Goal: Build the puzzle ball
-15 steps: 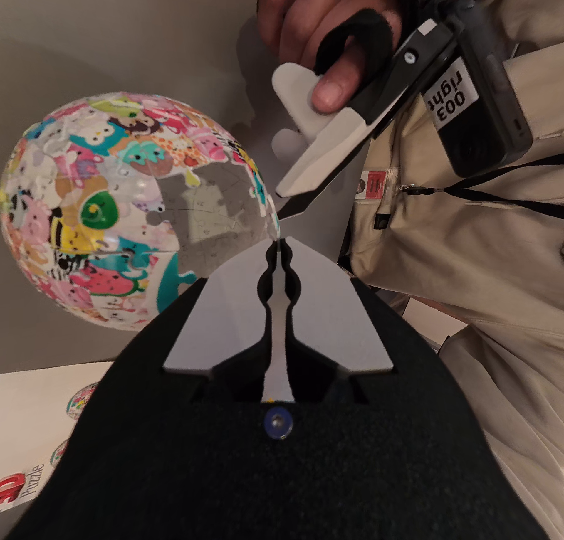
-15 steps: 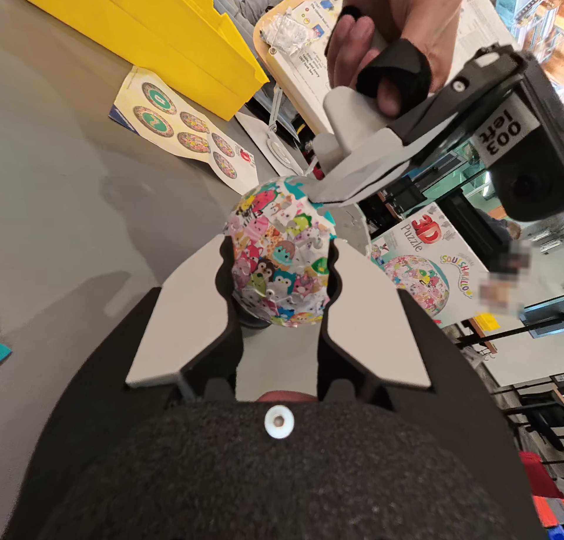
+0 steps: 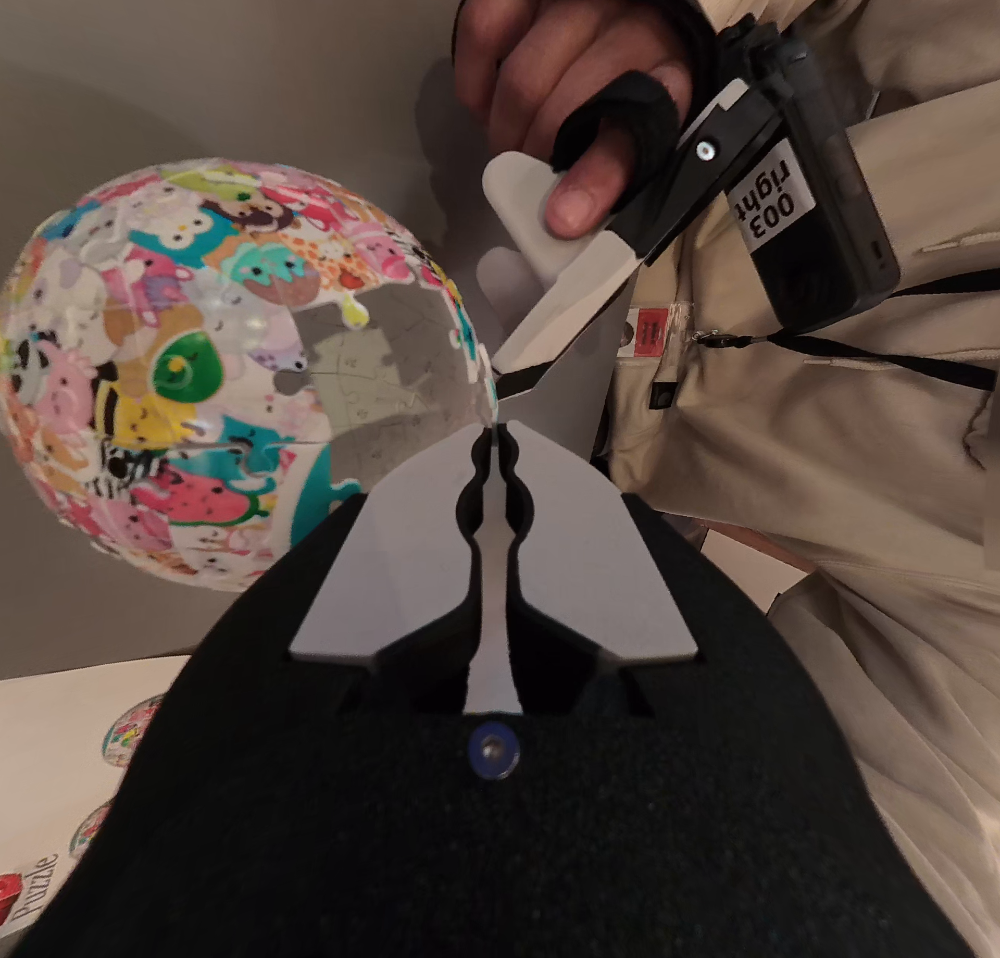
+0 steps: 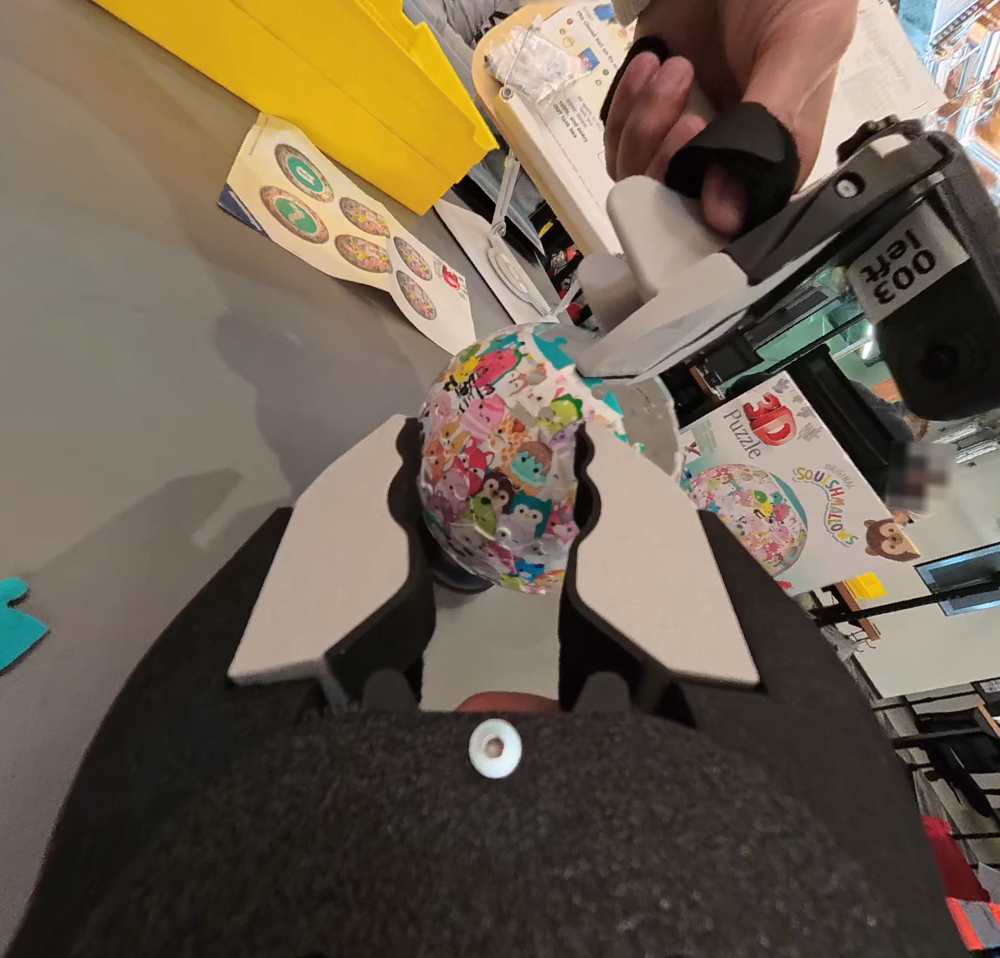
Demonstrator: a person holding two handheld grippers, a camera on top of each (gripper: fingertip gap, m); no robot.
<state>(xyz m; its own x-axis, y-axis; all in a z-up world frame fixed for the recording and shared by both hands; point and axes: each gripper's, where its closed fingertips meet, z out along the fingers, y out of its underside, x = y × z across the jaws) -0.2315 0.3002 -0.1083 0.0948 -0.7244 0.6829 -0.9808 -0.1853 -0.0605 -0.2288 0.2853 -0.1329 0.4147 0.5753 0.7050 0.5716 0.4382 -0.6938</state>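
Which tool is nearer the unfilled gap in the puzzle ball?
Left. The left tool pinches the puzzle ball right at the rim of the gap; the right tool, open, faces its printed side, apparently just off it.

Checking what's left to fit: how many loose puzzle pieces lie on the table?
1: a teal piece on the grey table, at the left edge of the right wrist view. Others may be hidden behind the claws or out of view.

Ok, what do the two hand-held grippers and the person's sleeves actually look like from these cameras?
Each hand-held gripper, left and right, has two pale grey wedge-shaped fingers with wavy black inner pads on a black felt-covered body with a centre screw, blue-ringed on the left, white on the right. Both carry a white-labelled black camera block. Black fabric loops wrap the fingers; the sleeves are beige.
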